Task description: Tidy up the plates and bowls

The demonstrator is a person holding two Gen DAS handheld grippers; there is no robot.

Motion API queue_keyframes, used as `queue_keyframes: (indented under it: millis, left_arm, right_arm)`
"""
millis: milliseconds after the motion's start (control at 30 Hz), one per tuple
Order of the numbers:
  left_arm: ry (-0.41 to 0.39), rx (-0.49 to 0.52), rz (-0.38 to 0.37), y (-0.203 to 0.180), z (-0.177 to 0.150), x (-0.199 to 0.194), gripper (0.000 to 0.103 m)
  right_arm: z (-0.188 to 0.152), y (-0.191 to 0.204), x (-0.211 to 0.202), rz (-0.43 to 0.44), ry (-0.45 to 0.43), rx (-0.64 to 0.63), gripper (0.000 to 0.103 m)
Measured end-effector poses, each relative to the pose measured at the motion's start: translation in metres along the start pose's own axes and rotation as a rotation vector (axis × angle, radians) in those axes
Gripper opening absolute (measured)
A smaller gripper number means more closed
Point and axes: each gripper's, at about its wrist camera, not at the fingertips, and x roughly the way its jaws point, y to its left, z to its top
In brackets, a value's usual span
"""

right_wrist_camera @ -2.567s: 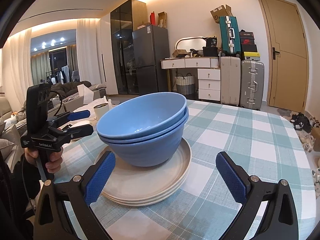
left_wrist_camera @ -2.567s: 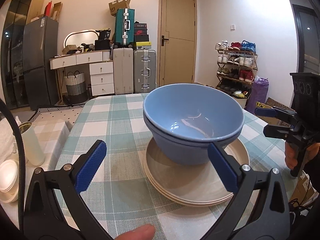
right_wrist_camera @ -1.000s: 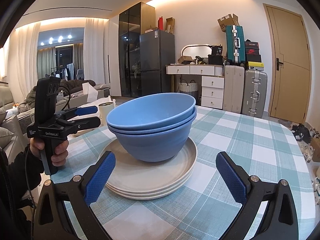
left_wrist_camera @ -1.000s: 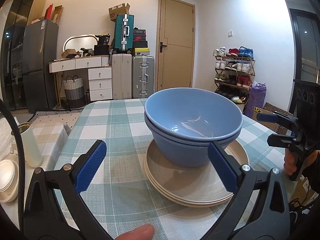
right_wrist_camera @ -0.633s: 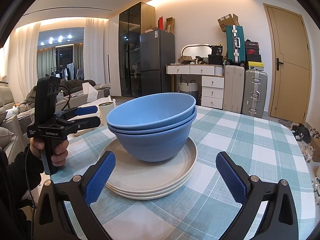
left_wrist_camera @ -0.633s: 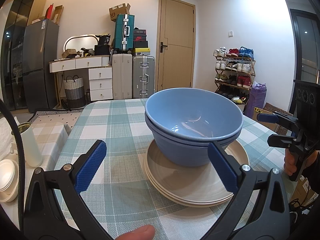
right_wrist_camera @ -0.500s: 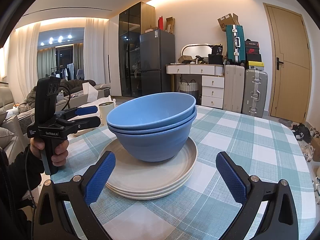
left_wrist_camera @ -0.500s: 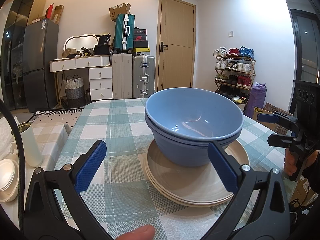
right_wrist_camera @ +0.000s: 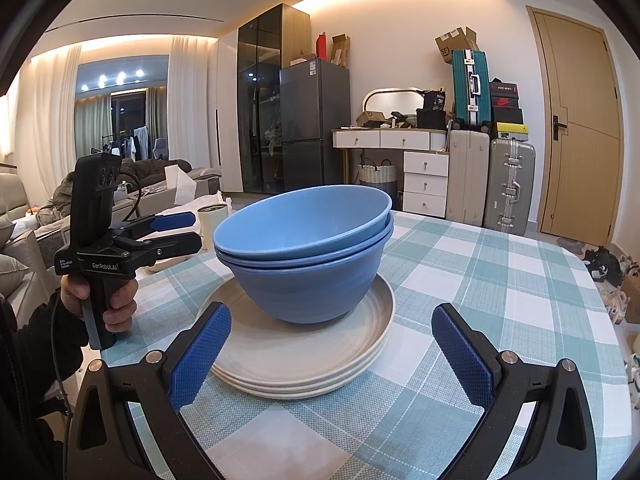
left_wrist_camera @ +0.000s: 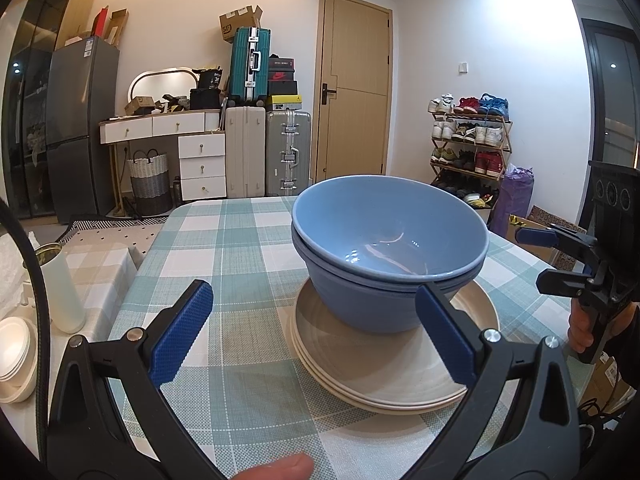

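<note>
The left gripper [left_wrist_camera: 314, 330] is held level with its blue-padded fingers [left_wrist_camera: 180, 332] spread wide and nothing between them. The right gripper [right_wrist_camera: 330, 356] is likewise agape and empty. A hand [right_wrist_camera: 100, 300] wraps the left gripper's handle; another hand [left_wrist_camera: 586, 330] grips the right's.

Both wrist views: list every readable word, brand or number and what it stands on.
"GenRobot.AI": side of the left hand-held gripper.
"SF": cardboard box above the teal suitcase.
Small print left of "GenRobot.AI": too small to read.
Shoebox logos and fridge stickers: blurred.
</note>
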Motion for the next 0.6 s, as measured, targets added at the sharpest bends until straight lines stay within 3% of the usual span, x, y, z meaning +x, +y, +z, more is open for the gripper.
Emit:
queue_keyframes:
  millis: [600]
  left_arm:
    - [0.001,-0.002,0.0,-0.0002,-0.0013,0.0006,0.101]
  right_arm:
    - [0.0001,0.0,-0.0007,0.001,0.001,-0.002,0.102]
